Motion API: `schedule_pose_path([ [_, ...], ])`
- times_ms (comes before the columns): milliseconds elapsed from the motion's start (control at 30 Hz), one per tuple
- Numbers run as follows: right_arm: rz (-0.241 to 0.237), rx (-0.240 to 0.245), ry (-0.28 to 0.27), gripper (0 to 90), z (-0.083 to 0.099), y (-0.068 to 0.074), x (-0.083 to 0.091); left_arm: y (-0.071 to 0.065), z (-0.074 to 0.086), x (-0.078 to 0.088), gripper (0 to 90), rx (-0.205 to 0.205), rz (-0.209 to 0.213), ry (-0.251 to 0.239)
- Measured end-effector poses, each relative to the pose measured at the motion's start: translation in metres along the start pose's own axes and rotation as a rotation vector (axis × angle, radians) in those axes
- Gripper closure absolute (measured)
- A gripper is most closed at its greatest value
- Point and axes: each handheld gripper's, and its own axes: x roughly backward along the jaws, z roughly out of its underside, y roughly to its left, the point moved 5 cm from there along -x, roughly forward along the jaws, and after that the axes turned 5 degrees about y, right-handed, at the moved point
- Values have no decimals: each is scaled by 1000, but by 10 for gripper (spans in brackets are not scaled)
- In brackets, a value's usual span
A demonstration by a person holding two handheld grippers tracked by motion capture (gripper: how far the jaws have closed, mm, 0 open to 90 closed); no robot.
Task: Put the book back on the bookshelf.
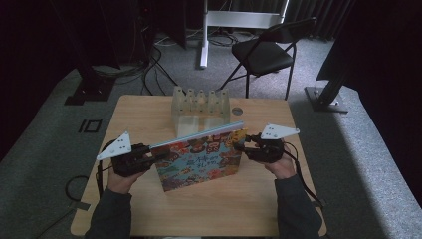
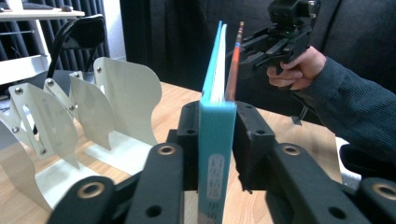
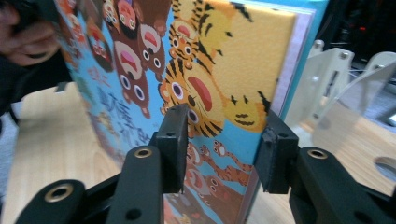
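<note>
You hold the book [image 1: 199, 158] upright between both grippers, its lower edge on or just above the bench [image 1: 149, 209]. Your left gripper [image 1: 152, 158] is clamped on the spine end; your right gripper [image 1: 242, 144] straddles the opposite edge, its jaws either side of the covers, though whether they pinch cannot be told. Just beyond the book stands the rack [image 1: 200, 107], its slots empty. Judged from this, the pickup looks done and any slotting into the rack remains.
</note>
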Motion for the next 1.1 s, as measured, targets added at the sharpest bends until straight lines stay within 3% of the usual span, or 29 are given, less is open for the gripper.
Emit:
schedule_pose_path([
  [33,-5,-1,-1,596,0,0,0,0,1,0,599,10,5,-13],
  [133,-18,-11,-8,589,2,-1,2,-1,8,-3,533,19,9,-7],
  [300,-23,-14,-5,579,6,-2,5,-1,13,-7,519,20,5,3],
  [633,-23,-19,10,580,13,-4,7,-6,20,-14,578,12,20,0],
  [800,-19,-19,20,578,18,-7,9,-8,21,-16,577,35,42,-7],
  [1100,-14,-28,24,577,24,-9,14,-13,23,-17,622,19,55,-12],
])
